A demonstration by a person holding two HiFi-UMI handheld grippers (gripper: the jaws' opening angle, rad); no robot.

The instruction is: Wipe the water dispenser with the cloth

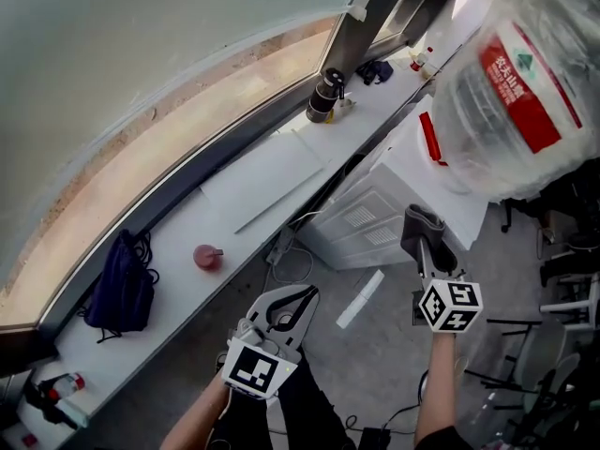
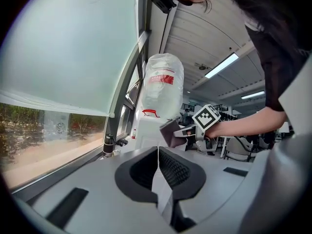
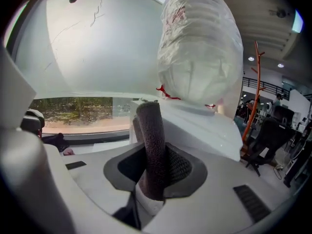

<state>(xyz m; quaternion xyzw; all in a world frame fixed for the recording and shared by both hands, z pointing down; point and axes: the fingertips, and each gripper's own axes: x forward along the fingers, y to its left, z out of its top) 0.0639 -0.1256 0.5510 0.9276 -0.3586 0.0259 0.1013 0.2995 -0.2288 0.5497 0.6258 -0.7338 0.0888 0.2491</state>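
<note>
The white water dispenser [image 1: 403,190] stands by the window ledge with a large clear bottle [image 1: 520,82] on top, wrapped in plastic. My right gripper [image 1: 429,251] is shut on a folded dark grey cloth [image 1: 422,228], held just in front of the dispenser's near side. In the right gripper view the cloth [image 3: 152,140] sticks up between the jaws, with the dispenser top [image 3: 204,128] and bottle [image 3: 200,48] close behind. My left gripper [image 1: 302,296] hangs lower left over the floor, shut and holding nothing. The left gripper view shows its jaws [image 2: 158,152] pressed together and the cloth [image 2: 170,132] beyond.
A long white window ledge [image 1: 253,181] runs along the left, carrying a navy bag [image 1: 120,289], a small pink object [image 1: 206,256] and a black cylinder [image 1: 325,97]. A white strip [image 1: 360,298] and cables lie on the floor. Office chairs [image 1: 567,289] stand at the right.
</note>
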